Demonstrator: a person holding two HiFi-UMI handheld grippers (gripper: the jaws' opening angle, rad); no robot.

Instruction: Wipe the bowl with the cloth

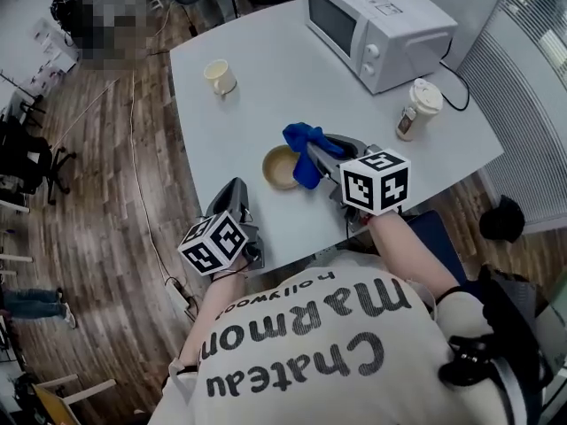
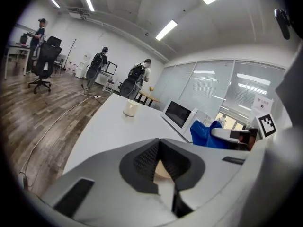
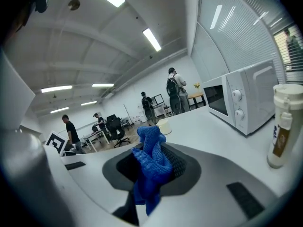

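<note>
Grey table (image 1: pixel 266 104) bears microwave (image 1: pixel 376 25), mug (image 1: pixel 220 77), lidded cup (image 1: pixel 418 109) beyond bowl (image 1: pixel 281 167).

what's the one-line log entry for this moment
left gripper: shut, empty | right gripper: shut on cloth | cloth by bowl rim | bowl upright on table

Wood floor (image 1: pixel 89 193), glass partitions (image 2: pixel 213 89), ceiling strip lights (image 2: pixel 165 30).
</note>
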